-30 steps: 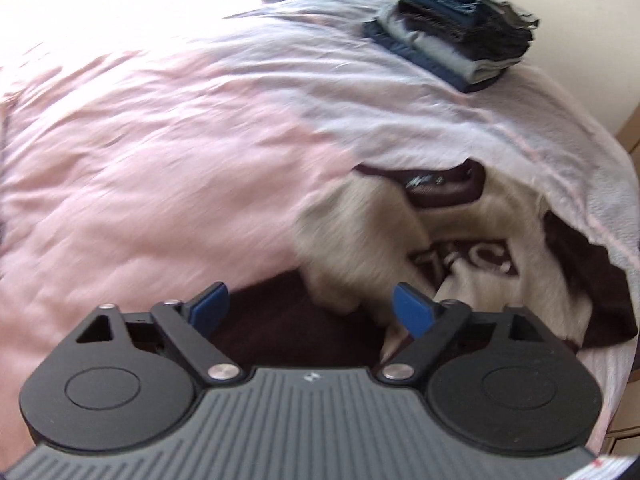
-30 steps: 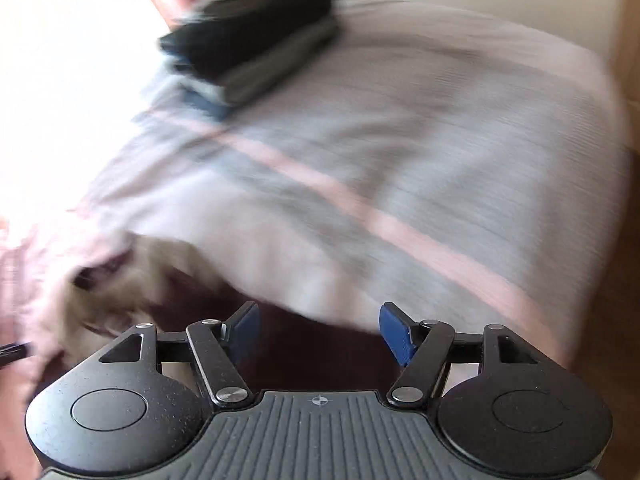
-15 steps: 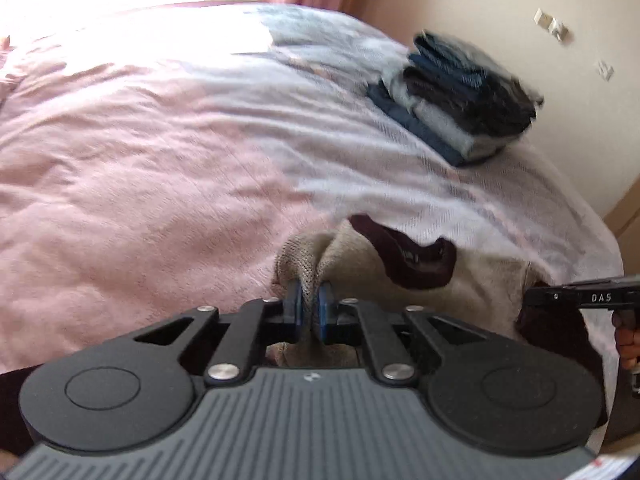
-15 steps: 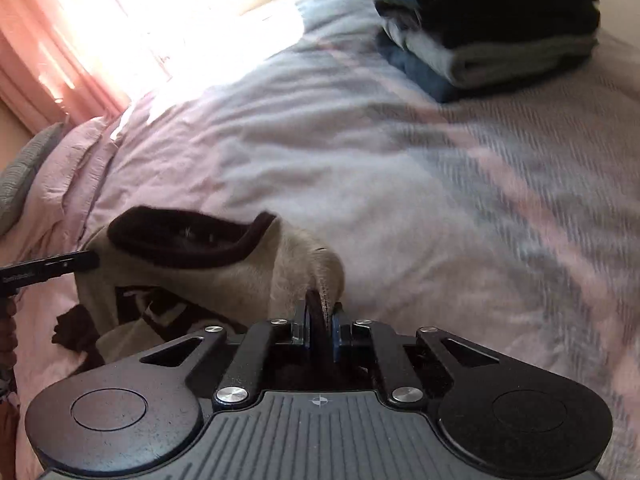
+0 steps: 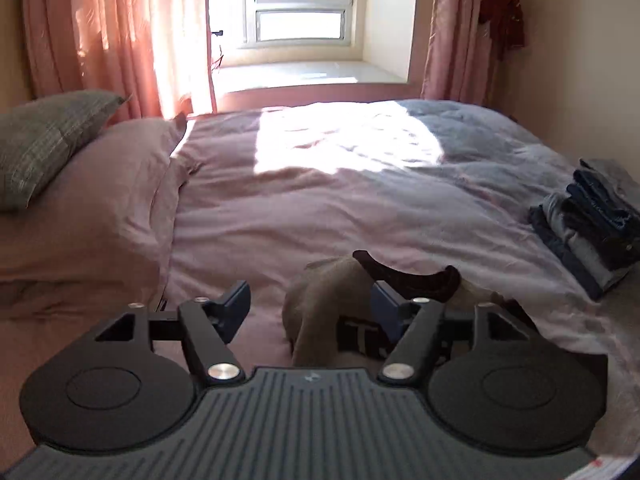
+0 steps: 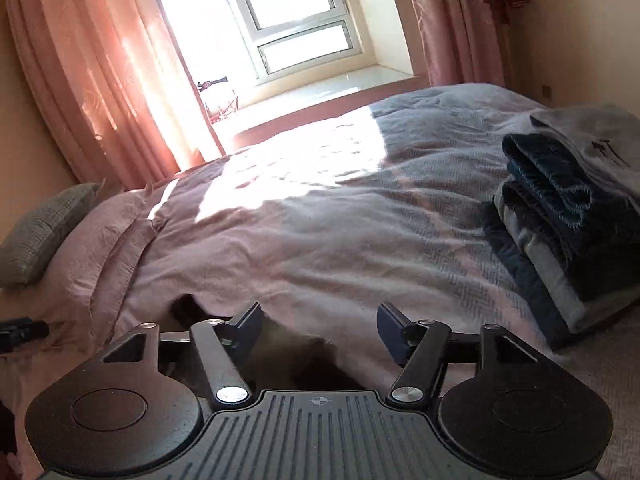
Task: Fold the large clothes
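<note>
Over the pink bed cover [image 5: 280, 216] our left gripper [image 5: 310, 306] is opening, the beige knit sweater with maroon collar [image 5: 328, 300] loose between its jaws; half a second ago both clamped it. Our right gripper [image 6: 320, 322] opens wide above it.

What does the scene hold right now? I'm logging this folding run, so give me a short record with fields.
setting: bed with pink and grey duvet, window behind
garment in work: beige sweater with dark brown collar, bunched at the near bed edge
left gripper: jaws opening, sweater fabric between them, not pinched
right gripper: jaws opening, apart; dark fabric below them, no grip
finished items: stack of folded clothes on the bed's right side
pillows: grey pillow on a pink one, at left
</note>
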A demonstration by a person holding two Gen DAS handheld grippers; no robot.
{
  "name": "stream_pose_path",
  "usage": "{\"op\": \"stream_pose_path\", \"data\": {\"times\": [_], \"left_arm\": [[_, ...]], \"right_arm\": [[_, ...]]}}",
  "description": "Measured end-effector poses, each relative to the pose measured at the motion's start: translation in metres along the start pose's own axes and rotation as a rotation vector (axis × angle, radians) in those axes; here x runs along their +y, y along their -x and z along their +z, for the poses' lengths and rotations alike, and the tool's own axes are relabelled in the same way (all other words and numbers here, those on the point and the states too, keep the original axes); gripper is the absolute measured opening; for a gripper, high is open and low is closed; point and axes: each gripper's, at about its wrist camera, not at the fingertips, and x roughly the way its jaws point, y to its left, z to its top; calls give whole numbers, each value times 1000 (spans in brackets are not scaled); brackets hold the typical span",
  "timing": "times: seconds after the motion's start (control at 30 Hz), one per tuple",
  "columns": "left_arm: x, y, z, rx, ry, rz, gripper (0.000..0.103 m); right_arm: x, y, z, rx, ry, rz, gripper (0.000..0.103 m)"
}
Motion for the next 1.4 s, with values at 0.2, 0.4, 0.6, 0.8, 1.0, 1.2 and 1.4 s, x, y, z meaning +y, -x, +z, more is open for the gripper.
{"op": "stream_pose_path", "data": {"times": [0.2, 0.4, 0.6, 0.8, 1.0, 1.2, 1.4], "left_arm": [[70, -56, -124, 336, 9, 111, 70], [115, -87, -199, 462, 274, 186, 83], [107, -66, -185, 326, 310, 111, 6], [172, 11, -121, 54, 287, 310, 7], [262, 38, -130, 99, 407, 563, 23], [254, 62, -206, 260, 495, 446, 30], [183, 85, -271, 420, 524, -124, 65]], "right_arm": [[-21, -23, -103, 230, 132, -139, 65], [-18, -52, -138, 250, 197, -263, 66], [-25, -16, -121, 73, 93, -317, 2], [-94, 95, -80, -229, -199, -425, 1], [-181, 120, -121, -110, -727, -510, 33], [-114, 123, -220, 102, -846, -271, 53], [31, 89, -296, 429, -749, 212, 53]]}}
